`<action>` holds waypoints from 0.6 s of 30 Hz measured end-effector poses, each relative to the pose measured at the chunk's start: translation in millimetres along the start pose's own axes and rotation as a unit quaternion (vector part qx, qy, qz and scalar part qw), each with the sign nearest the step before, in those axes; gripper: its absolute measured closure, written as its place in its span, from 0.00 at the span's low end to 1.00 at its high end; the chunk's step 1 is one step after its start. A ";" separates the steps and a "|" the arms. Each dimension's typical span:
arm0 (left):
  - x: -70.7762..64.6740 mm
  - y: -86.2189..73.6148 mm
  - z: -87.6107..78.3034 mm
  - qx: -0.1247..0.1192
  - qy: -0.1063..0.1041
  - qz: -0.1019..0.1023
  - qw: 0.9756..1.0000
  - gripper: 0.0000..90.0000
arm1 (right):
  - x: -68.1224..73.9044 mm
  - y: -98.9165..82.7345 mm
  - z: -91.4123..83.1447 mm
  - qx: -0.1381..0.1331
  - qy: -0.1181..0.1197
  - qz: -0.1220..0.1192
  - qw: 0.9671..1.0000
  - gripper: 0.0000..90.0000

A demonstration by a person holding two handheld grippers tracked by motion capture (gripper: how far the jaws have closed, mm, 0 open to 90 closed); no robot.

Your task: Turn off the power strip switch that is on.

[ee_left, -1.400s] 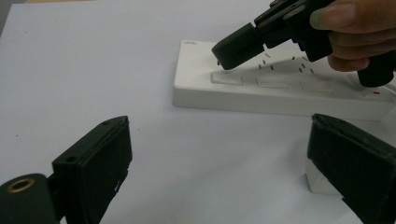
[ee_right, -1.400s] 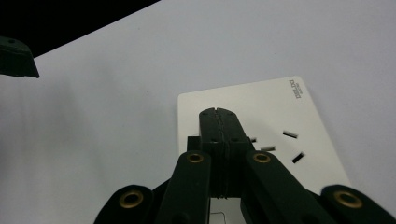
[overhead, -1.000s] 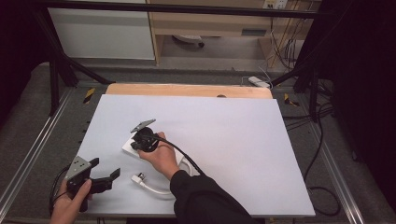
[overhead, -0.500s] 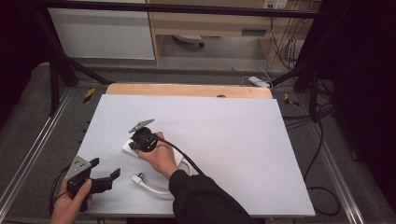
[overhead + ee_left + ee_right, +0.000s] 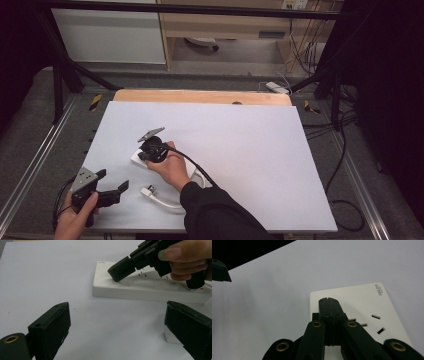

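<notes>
Right gripper (image 5: 143, 151): jaws pressed together with nothing between them, tips down on top face of white power strip (image 5: 142, 161), near its end; right hand (image 5: 172, 170) wraps the body; black cable (image 5: 192, 165) trails back along the sleeve.
Right gripper, own view: closed tips (image 5: 328, 301) sit on the strip's top (image 5: 362, 302) just short of the edge, socket slots just beside them to the right.
Right gripper, left gripper view: tips (image 5: 117, 273) touch a flat square panel on the strip (image 5: 125, 288); fingers (image 5: 185, 255) curl round the handle.
Left gripper (image 5: 114, 189): jaws spread wide, gripping nothing; held by left hand (image 5: 75, 217) near the table's front-left corner, well apart from the strip.
Left gripper, own view: both pads (image 5: 58, 325) apart, bare table between; small white block (image 5: 171, 336) just behind the right-hand pad.
Power strip: lies flat on white table (image 5: 240, 135), left of centre, partly under the right hand.
Plug (image 5: 147, 190): white, with white cord, lies on table between the two grippers, untouched.
</notes>
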State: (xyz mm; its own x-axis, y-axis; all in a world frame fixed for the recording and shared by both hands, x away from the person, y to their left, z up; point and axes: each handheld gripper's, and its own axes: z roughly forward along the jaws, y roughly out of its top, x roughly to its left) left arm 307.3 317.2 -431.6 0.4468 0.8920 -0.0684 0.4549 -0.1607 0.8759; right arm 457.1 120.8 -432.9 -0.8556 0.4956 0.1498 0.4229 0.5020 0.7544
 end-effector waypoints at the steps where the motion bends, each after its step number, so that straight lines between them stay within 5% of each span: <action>1: 0.1 0.0 0.0 0.000 0.000 0.000 1.000 0.07 | -0.6 -1.1 -1.5 -0.007 0.003 0.000 1.000 1.00; 18: -0.4 0.0 0.2 0.002 0.001 0.004 1.000 0.07 | -5.7 0.5 -33.0 -0.061 0.007 -0.003 0.998 1.00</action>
State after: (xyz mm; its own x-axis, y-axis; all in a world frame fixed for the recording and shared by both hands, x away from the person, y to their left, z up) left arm 307.3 316.7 -431.7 0.4481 0.8920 -0.0602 0.4552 -0.1697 0.8740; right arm 452.3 94.8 -412.3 -0.8622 0.4829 0.1534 0.3790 0.4136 0.8279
